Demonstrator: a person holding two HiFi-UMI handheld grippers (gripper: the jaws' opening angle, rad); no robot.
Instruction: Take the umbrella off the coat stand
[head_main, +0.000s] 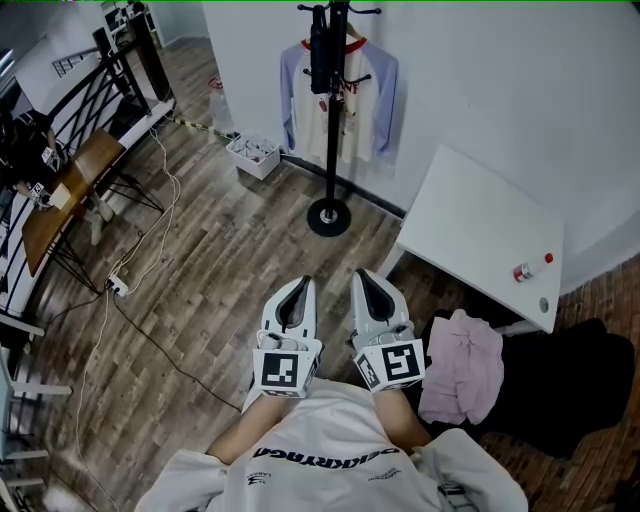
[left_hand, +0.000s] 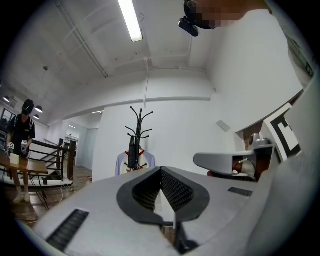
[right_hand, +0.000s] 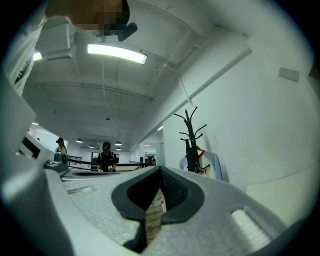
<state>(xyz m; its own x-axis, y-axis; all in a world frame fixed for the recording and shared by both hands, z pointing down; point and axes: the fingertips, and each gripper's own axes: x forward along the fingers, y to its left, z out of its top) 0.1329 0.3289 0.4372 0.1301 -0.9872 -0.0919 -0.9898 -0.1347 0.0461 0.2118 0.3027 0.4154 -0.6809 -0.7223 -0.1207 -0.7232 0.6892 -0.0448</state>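
Pressed together, empty, side by side: left tool (head_main: 298, 290), right tool (head_main: 366, 280), aimed at coat stand (head_main: 331, 130) well ahead. There umbrella (head_main: 320, 55) hangs high on hook; too far for grasp, approach needed first.

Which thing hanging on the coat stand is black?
The folded umbrella, narrow and dark; the other is a white shirt with lilac sleeves.

The person holds the left gripper (head_main: 302, 288) and right gripper (head_main: 364, 280) side by side before the chest, close together and pointing about level. Both sets of jaws are closed together (nothing sits between them).
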